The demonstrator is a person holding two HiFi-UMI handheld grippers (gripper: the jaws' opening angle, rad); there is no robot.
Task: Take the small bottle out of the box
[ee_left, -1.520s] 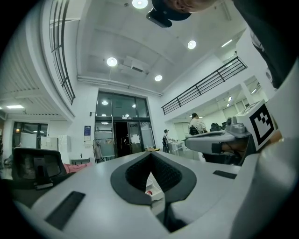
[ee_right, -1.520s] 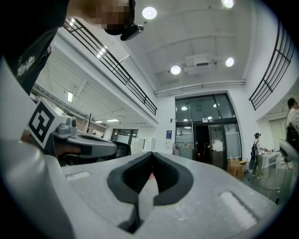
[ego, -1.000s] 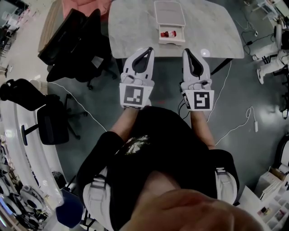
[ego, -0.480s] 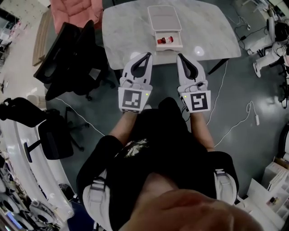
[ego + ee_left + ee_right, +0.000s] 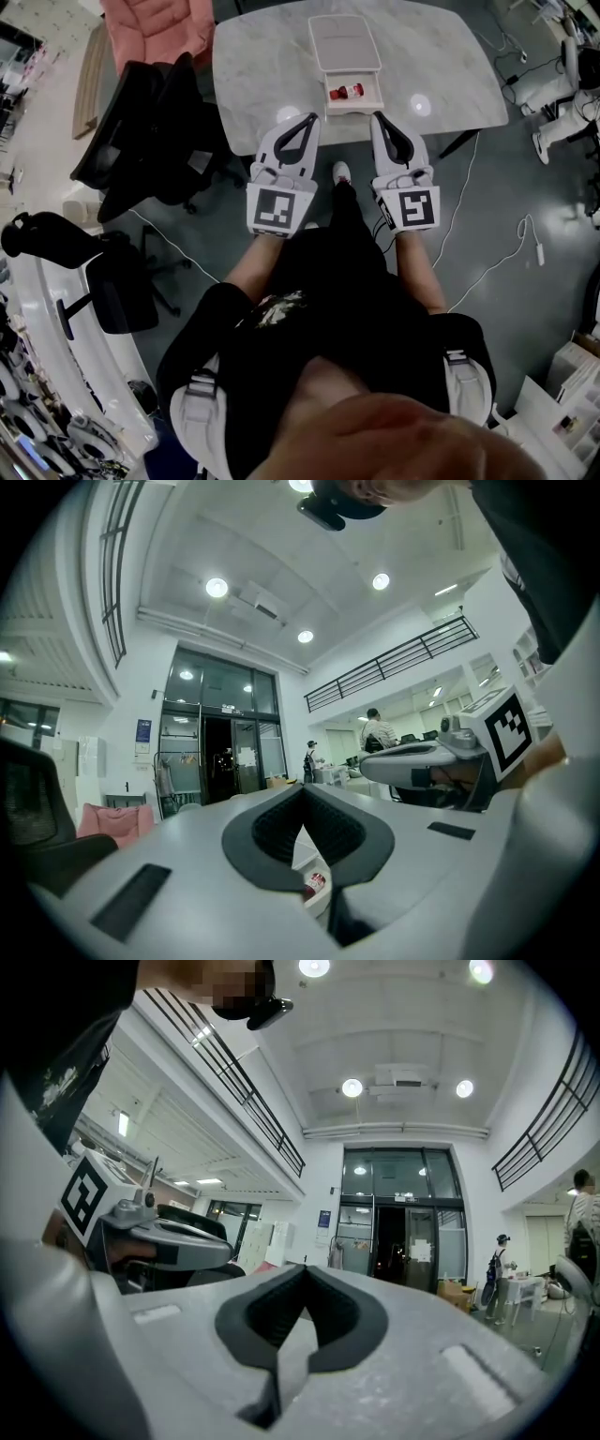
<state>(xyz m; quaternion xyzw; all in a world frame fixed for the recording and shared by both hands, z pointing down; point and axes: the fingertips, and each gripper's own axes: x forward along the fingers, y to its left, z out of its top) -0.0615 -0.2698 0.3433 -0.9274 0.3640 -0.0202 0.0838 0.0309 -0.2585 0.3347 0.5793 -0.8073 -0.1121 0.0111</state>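
A small red bottle point(image 5: 346, 92) lies in the open drawer point(image 5: 371, 97) of a white box point(image 5: 343, 42) on the marble table point(image 5: 272, 56). My left gripper point(image 5: 312, 119) and right gripper point(image 5: 377, 118) are held side by side just short of the table's near edge, both shut with nothing in them. The box stands a little beyond and between their tips. In the left gripper view the bottle point(image 5: 315, 881) shows through the loop of the shut jaws of the left gripper point(image 5: 302, 792). The right gripper view shows the right gripper point(image 5: 305, 1270) shut and empty.
Black office chairs point(image 5: 150, 131) stand left of the table, and a pink seat point(image 5: 155, 23) is at its far left corner. Cables point(image 5: 487, 253) trail over the grey floor on the right. A white shoe point(image 5: 341, 172) shows between the grippers. People point(image 5: 377, 728) stand far off in the hall.
The view has shifted a little and a shoe has come forward between the grippers. Both grippers stay shut, side by side, before the table edge.
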